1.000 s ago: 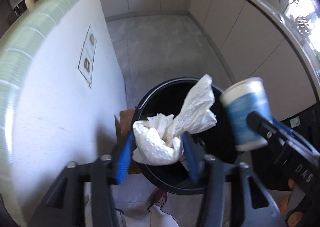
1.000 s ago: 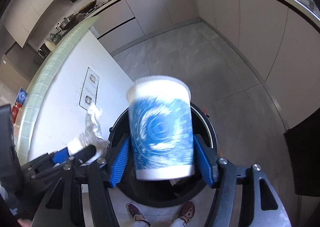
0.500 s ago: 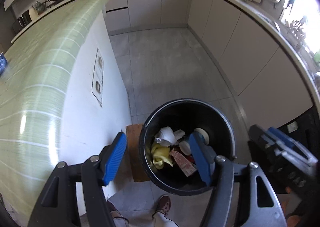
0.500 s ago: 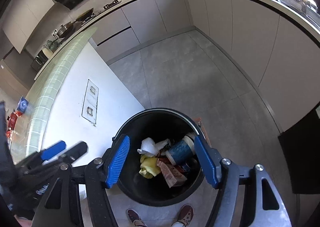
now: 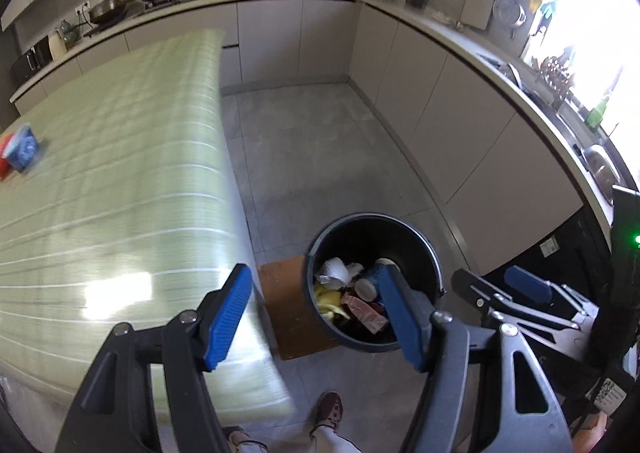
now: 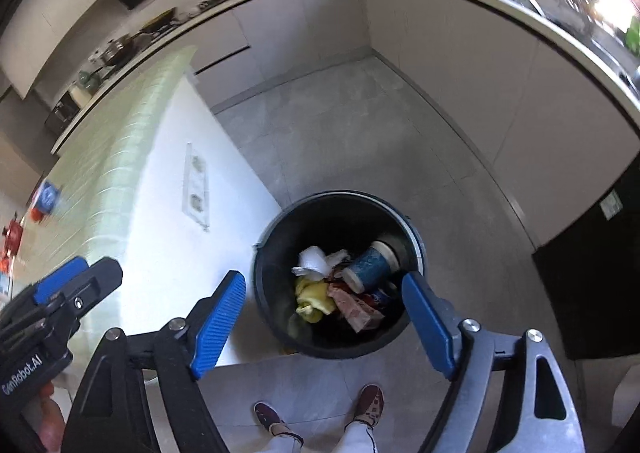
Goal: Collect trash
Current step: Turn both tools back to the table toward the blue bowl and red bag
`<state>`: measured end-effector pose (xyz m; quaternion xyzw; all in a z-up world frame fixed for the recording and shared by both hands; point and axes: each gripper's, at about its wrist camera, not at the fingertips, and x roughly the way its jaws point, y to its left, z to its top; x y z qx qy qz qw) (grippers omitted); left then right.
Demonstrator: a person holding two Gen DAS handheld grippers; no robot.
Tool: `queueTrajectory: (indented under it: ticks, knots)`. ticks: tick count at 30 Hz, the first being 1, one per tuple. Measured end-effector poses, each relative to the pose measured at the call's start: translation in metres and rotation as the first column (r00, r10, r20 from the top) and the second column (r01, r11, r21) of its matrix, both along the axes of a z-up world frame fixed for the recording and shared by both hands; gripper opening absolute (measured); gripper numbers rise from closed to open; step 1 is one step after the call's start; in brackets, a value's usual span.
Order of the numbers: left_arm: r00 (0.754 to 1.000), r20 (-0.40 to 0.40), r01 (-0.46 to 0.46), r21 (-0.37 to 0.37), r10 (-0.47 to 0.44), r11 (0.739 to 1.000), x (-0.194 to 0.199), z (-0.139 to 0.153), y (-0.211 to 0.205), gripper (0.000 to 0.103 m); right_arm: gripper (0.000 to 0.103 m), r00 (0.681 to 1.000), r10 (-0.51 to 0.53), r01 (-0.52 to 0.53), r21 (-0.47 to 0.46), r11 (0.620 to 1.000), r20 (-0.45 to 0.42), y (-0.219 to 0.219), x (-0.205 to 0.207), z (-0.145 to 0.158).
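Both the left gripper (image 5: pixel 316 317) and right gripper (image 6: pixel 324 317) have just been opening; their jaws stand apart, nothing between them. Below, the blue cup (image 6: pixel 370 263) and white wrapper (image 6: pixel 316 259) lie inside the black bin (image 6: pixel 276 317). At ten o'clock, remaining trash (image 5: pixel 20 149) on the green worktop (image 5: pixel 120 193) risks being knocked off by a hasty reach.

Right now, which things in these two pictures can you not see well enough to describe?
- Bin bottom: both views, buried under trash.
- Cup: left wrist view, partly behind a claw finger.
- Blue and red items on the green counter: both views, blurred, at the edge.
- Far worktop items: too small.
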<state>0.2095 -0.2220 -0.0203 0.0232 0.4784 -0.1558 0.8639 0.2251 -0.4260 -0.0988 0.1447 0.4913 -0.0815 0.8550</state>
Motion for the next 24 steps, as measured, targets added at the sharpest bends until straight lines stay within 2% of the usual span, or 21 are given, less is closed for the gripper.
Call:
queueTrajectory:
  ticks: [2, 5, 7, 11, 13, 17, 24]
  knots:
    - [1.000, 0.019, -0.002, 0.003, 0.002, 1.000, -0.004, 0.008, 0.021, 0.071, 0.082, 0.999, 0.009, -0.006, -0.061, 0.998, 0.044, 0.021, -0.006, 0.017]
    - [0.999, 0.043, -0.016, 0.000, 0.016, 1.000, -0.007, 0.016, 0.051, 0.071, 0.082, 0.988, 0.040, -0.005, -0.228, 0.974, 0.151, 0.061, -0.014, 0.046]
    - [0.997, 0.063, -0.042, -0.003, 0.042, 0.999, -0.009, 0.023, 0.082, 0.073, 0.082, 0.974, 0.073, -0.011, -0.280, 0.960, 0.213, 0.086, -0.017, 0.062]
    - [0.988, 0.096, -0.122, -0.005, 0.122, 0.993, -0.011, 0.027, 0.147, 0.075, 0.082, 0.955, 0.113, -0.068, -0.168, 0.983, 0.276, 0.130, -0.009, 0.079]
    - [0.981, 0.103, -0.168, -0.005, 0.167, 0.986, -0.011, 0.025, 0.180, 0.075, 0.082, 0.951, 0.142, -0.115, -0.111, 0.987, 0.274, 0.158, -0.001, 0.080]
    - [0.957, 0.111, -0.271, 0.006, 0.269, 0.963, -0.009, 0.020, 0.250, 0.076, 0.082, 0.941, 0.197, -0.179, -0.089, 0.980, 0.274, 0.216, 0.015, 0.079]
    - [0.911, 0.126, -0.401, 0.055, 0.392, 0.915, 0.008, 0.017, 0.336, 0.076, 0.082, 0.920, 0.290, -0.291, -0.036, 0.956, 0.265, 0.322, 0.046, 0.072]
